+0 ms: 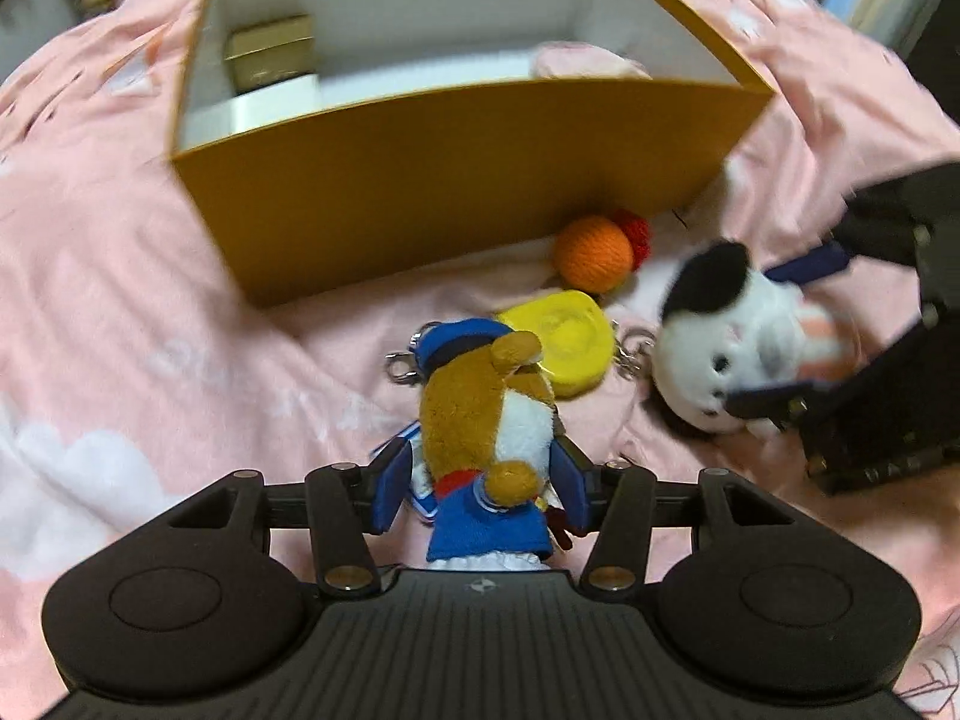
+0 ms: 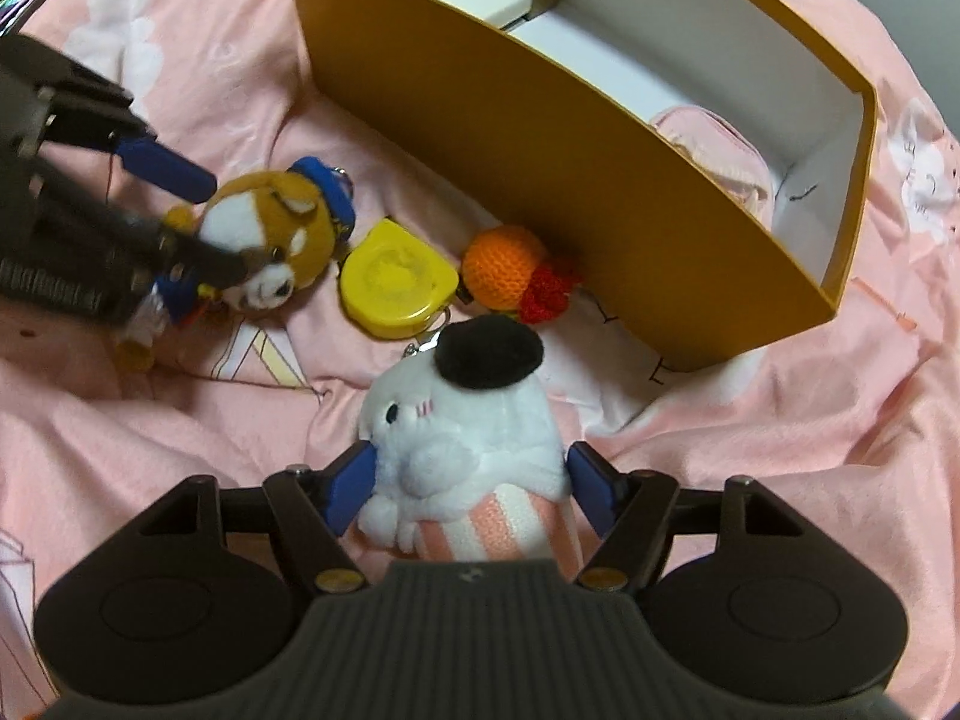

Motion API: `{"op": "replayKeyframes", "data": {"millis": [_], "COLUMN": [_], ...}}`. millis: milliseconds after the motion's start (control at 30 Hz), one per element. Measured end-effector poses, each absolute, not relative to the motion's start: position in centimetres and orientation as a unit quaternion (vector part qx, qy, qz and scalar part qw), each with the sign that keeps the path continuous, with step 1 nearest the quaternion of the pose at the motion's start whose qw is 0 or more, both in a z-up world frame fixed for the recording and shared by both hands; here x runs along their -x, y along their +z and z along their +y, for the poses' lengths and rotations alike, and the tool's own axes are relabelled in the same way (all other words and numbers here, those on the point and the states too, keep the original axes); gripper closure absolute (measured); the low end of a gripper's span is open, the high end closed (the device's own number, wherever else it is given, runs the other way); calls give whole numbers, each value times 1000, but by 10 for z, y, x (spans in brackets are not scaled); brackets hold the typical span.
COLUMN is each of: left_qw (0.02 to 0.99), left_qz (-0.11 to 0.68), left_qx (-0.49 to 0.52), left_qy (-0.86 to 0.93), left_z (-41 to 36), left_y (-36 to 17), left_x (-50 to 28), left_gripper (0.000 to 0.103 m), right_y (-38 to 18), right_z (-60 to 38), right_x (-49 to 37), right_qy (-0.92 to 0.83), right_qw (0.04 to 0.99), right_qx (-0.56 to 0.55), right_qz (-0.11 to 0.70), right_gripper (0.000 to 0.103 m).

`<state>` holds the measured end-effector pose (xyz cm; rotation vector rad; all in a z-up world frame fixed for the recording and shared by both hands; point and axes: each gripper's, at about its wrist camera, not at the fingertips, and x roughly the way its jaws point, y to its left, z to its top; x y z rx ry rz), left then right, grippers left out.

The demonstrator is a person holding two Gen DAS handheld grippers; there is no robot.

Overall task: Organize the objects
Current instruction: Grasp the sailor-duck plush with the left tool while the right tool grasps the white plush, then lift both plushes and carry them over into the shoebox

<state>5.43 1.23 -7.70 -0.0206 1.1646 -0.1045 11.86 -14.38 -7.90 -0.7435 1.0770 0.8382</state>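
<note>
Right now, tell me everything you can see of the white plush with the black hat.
The white plush is fluffy, with a black beret-like hat, dark eye, pink cheek marks and a pink-and-white striped body. A metal keyring sits by its hat. It lies on the pink bedding between the right gripper's blue fingers, near the yellow case and orange knitted ball.

1. The white plush (image 1: pixel 744 348) is motion-blurred in the left wrist view, its face smeared.
2. The yellow box's (image 1: pixel 456 180) near wall hides most of the pink item (image 1: pixel 588 63) inside.
3. The right gripper (image 1: pixel 780 336) is cut off by the frame edge.
</note>
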Motion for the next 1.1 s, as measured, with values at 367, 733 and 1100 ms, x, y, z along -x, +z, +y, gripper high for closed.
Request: {"op": "replayKeyframes", "data": {"millis": [367, 733, 1100], "left_qw": [835, 871, 899], "left_qz": [543, 467, 375], "left_qx": [32, 113, 199], "left_qy": [-81, -101, -111], "left_z": [10, 30, 66], "left_y": [-74, -15, 51], "left_x": [-48, -37, -61], "left_gripper": [57, 57, 57], "right_y": [-75, -16, 68], "right_z": [-155, -187, -206], "right_x": [-118, -122, -149], "right_qy": [365, 356, 371], "right_qw": [740, 797, 837], "right_qx": [295, 140, -29], "right_qz": [481, 467, 402], "right_gripper": [40, 45, 45]}}
